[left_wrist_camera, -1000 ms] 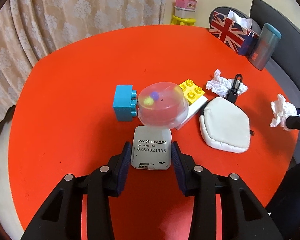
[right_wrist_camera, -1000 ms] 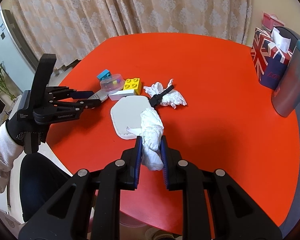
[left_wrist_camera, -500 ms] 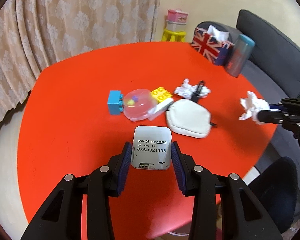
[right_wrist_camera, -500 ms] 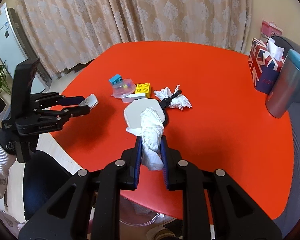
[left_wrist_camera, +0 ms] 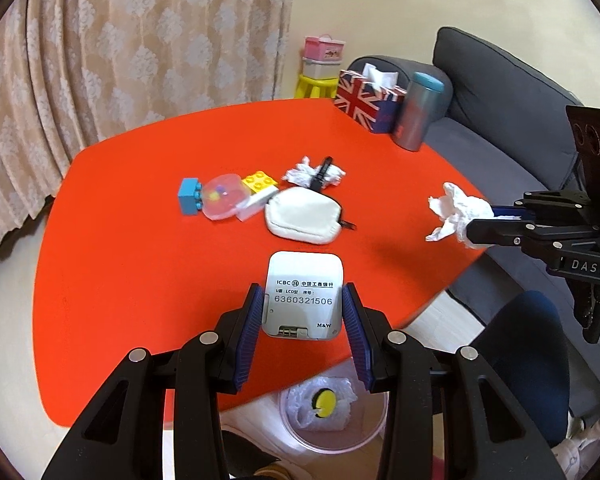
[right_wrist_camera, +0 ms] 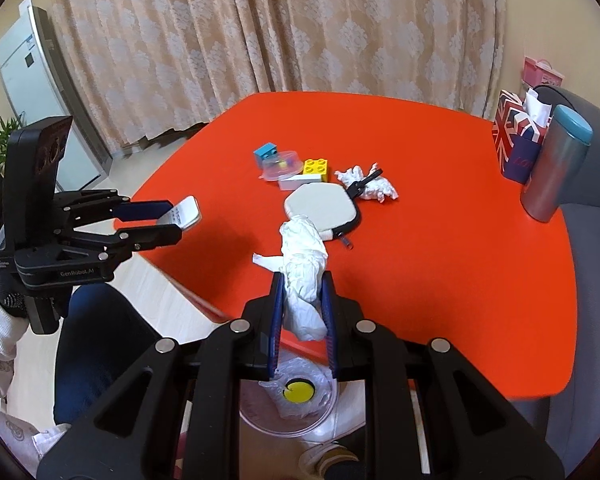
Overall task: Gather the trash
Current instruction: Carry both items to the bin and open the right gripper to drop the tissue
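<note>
Both grippers built from black plastic w/ silver screw heads behind the fingers [left_wrist_camera: 246,344]. Ribbed blue pads fitted inside. "GenRobot.AI" printed on left gripper [right_wrist_camera: 168,214] body, "DAS" on right gripper [left_wrist_camera: 480,222]. Dark glove, white sleeve worn.

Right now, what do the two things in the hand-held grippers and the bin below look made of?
Crumpled wad in the right hand-held gripper: soft white tissue paper, matte, creased.
Small device in the left hand-held gripper: hard plastic, probably; smooth grey-white shell with printed text.
Bin: translucent pinkish plastic, glossy rim; its contents show through.
</note>
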Motion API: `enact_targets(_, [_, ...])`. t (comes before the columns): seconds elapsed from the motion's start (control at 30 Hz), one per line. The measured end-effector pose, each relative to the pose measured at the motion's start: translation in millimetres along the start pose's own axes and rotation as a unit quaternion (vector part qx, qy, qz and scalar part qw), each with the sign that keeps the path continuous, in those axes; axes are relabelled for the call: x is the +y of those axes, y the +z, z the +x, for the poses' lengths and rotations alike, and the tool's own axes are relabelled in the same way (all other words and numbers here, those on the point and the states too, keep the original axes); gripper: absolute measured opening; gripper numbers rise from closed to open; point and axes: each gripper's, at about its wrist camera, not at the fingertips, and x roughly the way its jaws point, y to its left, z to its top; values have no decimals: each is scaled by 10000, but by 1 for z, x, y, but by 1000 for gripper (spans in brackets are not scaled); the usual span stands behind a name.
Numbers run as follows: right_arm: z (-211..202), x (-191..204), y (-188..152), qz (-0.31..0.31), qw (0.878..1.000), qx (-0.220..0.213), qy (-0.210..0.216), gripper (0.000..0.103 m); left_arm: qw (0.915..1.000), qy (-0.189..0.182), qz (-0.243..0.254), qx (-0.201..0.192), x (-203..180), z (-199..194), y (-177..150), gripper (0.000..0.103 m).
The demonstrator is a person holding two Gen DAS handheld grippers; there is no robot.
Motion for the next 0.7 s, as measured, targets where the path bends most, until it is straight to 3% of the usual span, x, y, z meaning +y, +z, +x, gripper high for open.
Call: enact_targets(0.7, [-17, 40, -61, -208, 9995, 86, 227, 18, 9998, -137, -30, -147, -33, -30, -57, 40])
